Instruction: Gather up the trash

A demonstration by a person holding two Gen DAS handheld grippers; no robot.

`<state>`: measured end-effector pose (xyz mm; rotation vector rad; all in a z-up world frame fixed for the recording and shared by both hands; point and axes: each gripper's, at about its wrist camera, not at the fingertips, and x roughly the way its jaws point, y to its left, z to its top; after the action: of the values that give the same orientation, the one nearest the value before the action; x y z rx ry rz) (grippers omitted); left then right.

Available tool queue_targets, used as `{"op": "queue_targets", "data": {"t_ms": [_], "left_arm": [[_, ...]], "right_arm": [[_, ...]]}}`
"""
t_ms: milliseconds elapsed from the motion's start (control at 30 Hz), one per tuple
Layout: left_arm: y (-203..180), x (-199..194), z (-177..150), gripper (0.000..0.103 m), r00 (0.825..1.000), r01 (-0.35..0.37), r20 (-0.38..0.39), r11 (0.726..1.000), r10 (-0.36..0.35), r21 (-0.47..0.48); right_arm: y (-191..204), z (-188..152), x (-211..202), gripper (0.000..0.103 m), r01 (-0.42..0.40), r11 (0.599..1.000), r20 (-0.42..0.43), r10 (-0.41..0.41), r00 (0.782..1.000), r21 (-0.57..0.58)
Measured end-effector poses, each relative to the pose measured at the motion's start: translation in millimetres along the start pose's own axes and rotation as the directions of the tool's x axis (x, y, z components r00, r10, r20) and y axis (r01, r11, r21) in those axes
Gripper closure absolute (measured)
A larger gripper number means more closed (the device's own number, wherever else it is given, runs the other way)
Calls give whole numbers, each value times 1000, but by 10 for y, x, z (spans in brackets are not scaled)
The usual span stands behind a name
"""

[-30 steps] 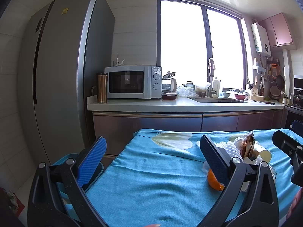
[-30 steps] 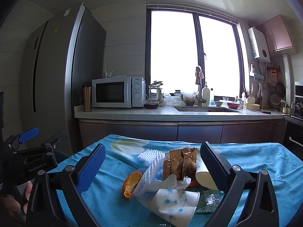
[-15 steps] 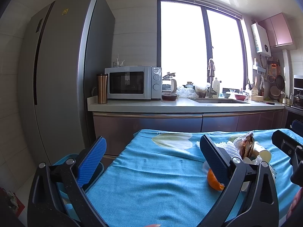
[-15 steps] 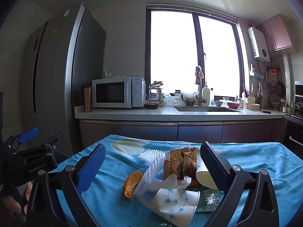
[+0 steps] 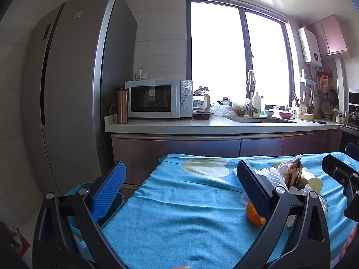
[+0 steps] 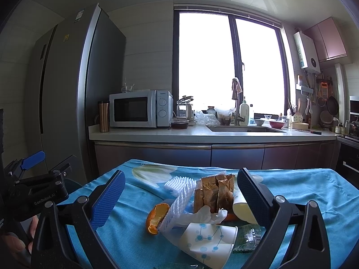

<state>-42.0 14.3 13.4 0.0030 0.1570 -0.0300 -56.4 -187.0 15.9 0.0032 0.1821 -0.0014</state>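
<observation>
Jaws of both the left gripper (image 5: 180, 179) and the right gripper (image 6: 180, 188) stand wide apart, holding nothing. Trash lies heaped on the blue-clothed table (image 6: 303, 186) before the right gripper: orange peel (image 6: 156, 217), white foam netting (image 6: 179, 192), brown wrappers (image 6: 214, 194), a flattened paper cup (image 6: 208, 239). A blue bin (image 5: 112, 204) sits below the table's left edge.

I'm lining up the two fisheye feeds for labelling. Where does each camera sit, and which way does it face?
Left wrist: behind the open left gripper, facing the kitchen counter across the blue tablecloth; trash pile at far right.
Right wrist: behind the open right gripper, facing the same counter, trash pile directly ahead; left gripper and a hand at left edge.
Shared: microwave, window, orange peel.
</observation>
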Motion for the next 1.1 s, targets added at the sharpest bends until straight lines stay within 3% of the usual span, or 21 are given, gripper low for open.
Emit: {"op": "queue_targets", "data": {"t_ms": [633,833,1000,1100], "left_arm": [[-34,17,1,6,1000,7,-8,1000,-7,5],[-58,137,-50,6,996,60,-65,998,-59,9],[-194,359,-180,6,973,153,-178,988,-144,34],[-345,566,-286,6,936,234,-283,971,-212,48]], "right_arm": [[-33,-12,-5,6,0,1000,-5,0,1000,7],[-133,-49,14,6,9,1000,-30,-9,1000,9],[-340,-165,53,6,16,999,-117,-11,993,40],[-435,-280,38,6,9,999,-171,0,985,48]]}}
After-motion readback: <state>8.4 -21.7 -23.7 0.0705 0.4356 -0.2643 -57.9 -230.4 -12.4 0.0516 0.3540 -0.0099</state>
